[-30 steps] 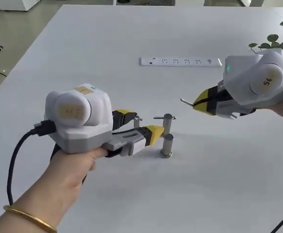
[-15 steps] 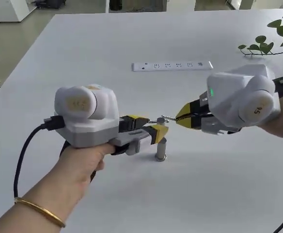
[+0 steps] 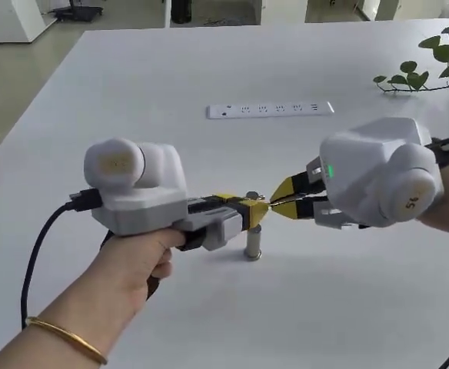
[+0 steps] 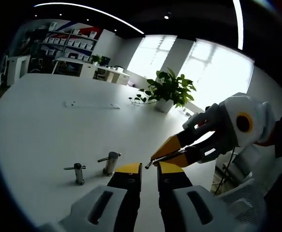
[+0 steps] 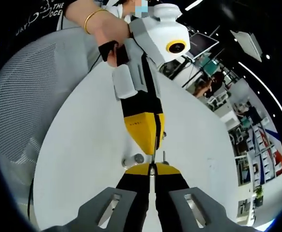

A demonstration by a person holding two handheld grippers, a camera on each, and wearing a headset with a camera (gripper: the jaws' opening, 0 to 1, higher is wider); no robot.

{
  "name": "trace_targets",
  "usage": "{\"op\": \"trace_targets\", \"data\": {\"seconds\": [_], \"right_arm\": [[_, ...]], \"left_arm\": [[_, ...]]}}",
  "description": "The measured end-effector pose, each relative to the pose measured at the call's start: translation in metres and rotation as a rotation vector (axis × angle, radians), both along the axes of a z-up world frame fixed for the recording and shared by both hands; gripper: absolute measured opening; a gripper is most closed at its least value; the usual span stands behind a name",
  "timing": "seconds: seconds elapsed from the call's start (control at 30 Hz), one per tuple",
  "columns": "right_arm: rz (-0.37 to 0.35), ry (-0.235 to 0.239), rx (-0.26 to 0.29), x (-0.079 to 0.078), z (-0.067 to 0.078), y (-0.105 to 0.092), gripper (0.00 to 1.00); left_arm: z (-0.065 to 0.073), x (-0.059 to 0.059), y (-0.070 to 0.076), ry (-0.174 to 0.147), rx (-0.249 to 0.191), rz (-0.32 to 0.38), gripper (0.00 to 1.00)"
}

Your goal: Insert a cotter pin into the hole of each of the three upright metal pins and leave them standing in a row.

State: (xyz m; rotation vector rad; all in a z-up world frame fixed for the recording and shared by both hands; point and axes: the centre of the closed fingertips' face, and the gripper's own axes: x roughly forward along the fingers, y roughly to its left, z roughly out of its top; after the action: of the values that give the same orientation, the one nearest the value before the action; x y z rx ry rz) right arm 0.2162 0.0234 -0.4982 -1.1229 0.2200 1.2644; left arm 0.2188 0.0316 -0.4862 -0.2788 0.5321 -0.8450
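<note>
The cotter pin [image 4: 149, 165], held high and off to the right a second ago, now lies level at the tips of both grippers. The right gripper [image 3: 280, 207] has come in from well apart until its tips meet those of the left gripper [image 3: 244, 205]. Its jaws are clamped on the cotter pin, whose free end reaches the left tips. The left jaws, spread wider before, are drawn close together with only a slim dark gap; whether they pinch anything cannot be told. One metal pin [image 3: 253, 244] stands upright just below the left tips. In the left gripper view, two other metal pins [image 4: 110, 163] stand side by side left of that gripper's jaws, each with a cotter pin through its head. Beyond both grippers a power strip [image 3: 271, 110] lies on the white table [image 3: 132, 92], with a plant [image 3: 420, 73] past the right gripper.
</note>
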Motion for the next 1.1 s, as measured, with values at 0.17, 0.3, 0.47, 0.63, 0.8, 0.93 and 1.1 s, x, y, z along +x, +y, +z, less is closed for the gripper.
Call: {"op": "trace_targets", "data": {"seconds": [0.17,0.3,0.47,0.63,0.8,0.93,1.1], "right_arm": [[0.006,-0.002,-0.001,-0.0014,0.0006,0.0019,0.0],[0.008,-0.009,0.0,-0.0021,0.0011,0.0039,0.0],[-0.001,-0.007,0.004,-0.0016,-0.0002,0.0058,0.0],[-0.013,0.014,0.02,-0.0026,0.0,0.0066,0.0],[-0.094,0.126,0.094,-0.0029,0.0001,0.0071,0.0],[-0.152,0.245,0.154,-0.0061,-0.0012,0.0057,0.02],[-0.233,0.395,0.246,-0.0057,-0.0037,0.0023,0.07]], "left_arm": [[-0.0008,0.0,0.0005,0.035,-0.033,0.014,0.04],[-0.0003,0.0,0.0018,0.047,-0.055,0.024,0.02],[-0.0004,-0.0023,0.0008,0.047,-0.053,0.017,0.01],[0.0003,-0.0036,0.0011,0.019,-0.037,0.001,0.0],[0.0014,-0.0042,0.001,-0.015,-0.012,-0.009,0.0],[-0.001,-0.0057,0.003,-0.029,0.014,-0.022,0.0],[-0.0062,-0.0092,0.0074,-0.045,0.056,-0.045,0.0]]}}
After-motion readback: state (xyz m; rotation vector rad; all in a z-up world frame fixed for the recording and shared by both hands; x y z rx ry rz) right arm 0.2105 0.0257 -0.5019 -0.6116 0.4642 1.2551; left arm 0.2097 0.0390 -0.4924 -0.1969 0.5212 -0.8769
